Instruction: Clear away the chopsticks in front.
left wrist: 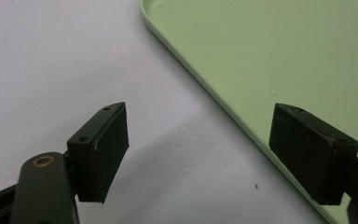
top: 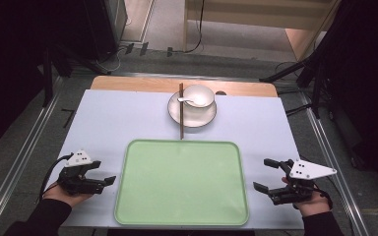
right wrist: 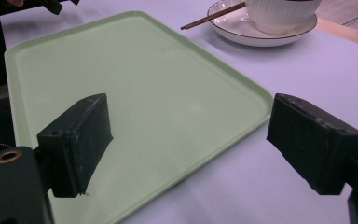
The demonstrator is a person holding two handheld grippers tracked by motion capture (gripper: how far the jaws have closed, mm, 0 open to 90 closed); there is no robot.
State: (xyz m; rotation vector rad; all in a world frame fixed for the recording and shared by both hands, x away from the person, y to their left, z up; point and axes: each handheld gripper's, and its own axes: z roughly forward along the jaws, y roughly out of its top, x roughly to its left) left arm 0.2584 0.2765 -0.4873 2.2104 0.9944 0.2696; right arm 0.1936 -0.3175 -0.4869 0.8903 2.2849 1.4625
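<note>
A pale green tray (top: 182, 219) lies empty on the white table near the front edge. Behind it a white bowl (top: 198, 95) with a white spoon (top: 186, 101) in it stands on a white plate (top: 192, 117). Brown chopsticks (top: 181, 110) rest across the plate's left side, tips toward the tray. My left gripper (top: 104, 172) is held left of the tray, open, with nothing between its jaws (left wrist: 198, 154). My right gripper (top: 267, 174) is held right of the tray, open and empty (right wrist: 189, 149); the tray (right wrist: 135, 93), plate (right wrist: 242, 30) and chopsticks (right wrist: 212, 16) lie ahead of it.
The table's wooden back edge (top: 128, 84) runs behind the plate. Dark stands and cables sit on the floor beyond. Bare white tabletop (top: 113, 123) stretches between the tray and the dishes and at both sides.
</note>
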